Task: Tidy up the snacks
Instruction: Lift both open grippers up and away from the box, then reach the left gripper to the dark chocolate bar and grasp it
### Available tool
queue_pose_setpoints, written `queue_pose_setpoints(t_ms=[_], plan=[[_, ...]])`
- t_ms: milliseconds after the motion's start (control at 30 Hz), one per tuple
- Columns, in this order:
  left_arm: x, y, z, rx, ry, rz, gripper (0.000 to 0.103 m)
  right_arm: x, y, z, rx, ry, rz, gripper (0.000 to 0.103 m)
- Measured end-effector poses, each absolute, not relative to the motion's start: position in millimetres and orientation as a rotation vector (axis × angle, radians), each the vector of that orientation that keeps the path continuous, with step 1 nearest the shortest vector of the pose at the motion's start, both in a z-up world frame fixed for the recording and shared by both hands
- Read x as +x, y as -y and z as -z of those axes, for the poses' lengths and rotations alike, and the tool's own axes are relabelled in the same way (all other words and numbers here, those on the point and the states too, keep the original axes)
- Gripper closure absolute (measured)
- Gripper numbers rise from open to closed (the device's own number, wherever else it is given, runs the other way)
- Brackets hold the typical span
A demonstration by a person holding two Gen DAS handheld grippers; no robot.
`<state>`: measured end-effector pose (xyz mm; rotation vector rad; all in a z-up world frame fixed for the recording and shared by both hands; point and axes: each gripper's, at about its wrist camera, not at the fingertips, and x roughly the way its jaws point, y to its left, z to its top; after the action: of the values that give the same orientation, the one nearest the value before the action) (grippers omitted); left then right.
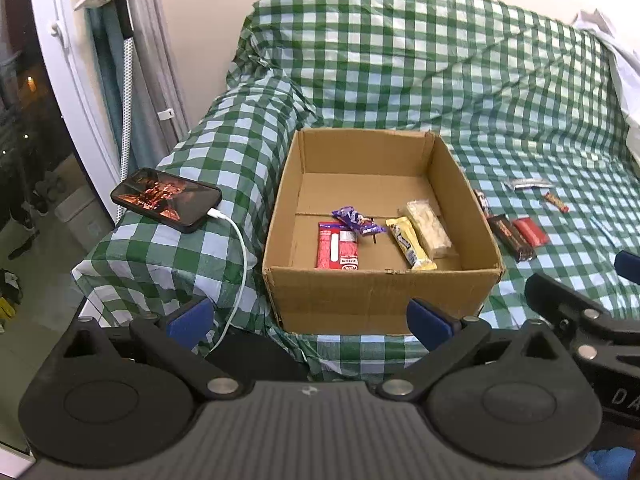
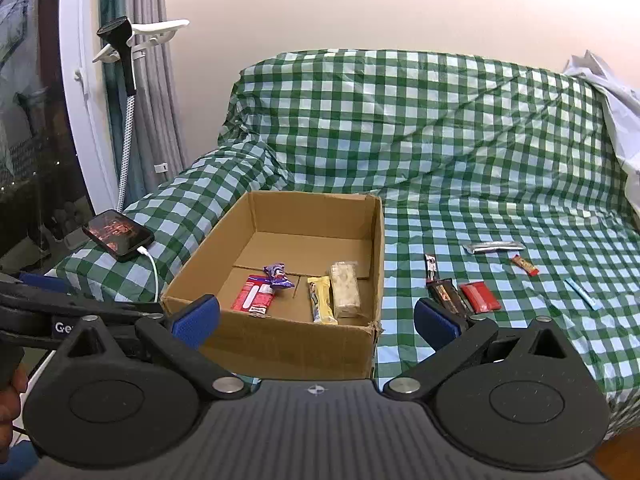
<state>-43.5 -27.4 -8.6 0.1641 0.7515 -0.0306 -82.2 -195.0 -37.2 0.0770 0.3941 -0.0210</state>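
Cardboard box point(image 2: 280, 332) sits on a checked sofa cover point(image 2: 460, 152), holding four snacks: red pack point(image 2: 254, 293), purple wrapper point(image 2: 277, 275), yellow bar point(image 2: 321, 305) and pale bar point(image 2: 346, 289), long axes running front to back. Right of the box lie loose snacks point(image 2: 480, 297). Left hand-held gripper point(image 1: 310, 322) and right hand-held gripper point(image 2: 316, 316) hover before the box, both spread, empty. Only the right wrist view shows a thin blue stick point(image 2: 582, 293) far right of the box.

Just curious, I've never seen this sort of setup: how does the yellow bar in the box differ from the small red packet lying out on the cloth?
The yellow bar lies inside the cardboard box; the red packet lies outside it on the checked cloth. The yellow bar is long and narrow; the red packet is shorter and squarer. The yellow bar rests beside a pale bar; the red packet rests beside a dark bar. Both lie flat, and no hand-held gripper touches either.
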Motion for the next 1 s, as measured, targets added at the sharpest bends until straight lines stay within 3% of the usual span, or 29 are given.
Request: queue_pose_setpoints(t_ms=[533, 800, 1000], plan=[[5.6, 107.0, 10.8, 0.231, -0.842, 0.140, 0.000, -71.9, 275.9, 53.7, 0.207, -0.381, 0.174, 0.001], [60.5, 200.0, 20.2, 0.233, -0.923, 0.272, 0.000, -66.4, 365.4, 66.4, 0.224, -0.384, 0.356, 0.001], [114.8, 285.7, 58.9, 0.253, -1.013, 0.382, 0.000, -49.3, 445.7, 77.8, 0.225, -0.402, 0.481, 0.001]])
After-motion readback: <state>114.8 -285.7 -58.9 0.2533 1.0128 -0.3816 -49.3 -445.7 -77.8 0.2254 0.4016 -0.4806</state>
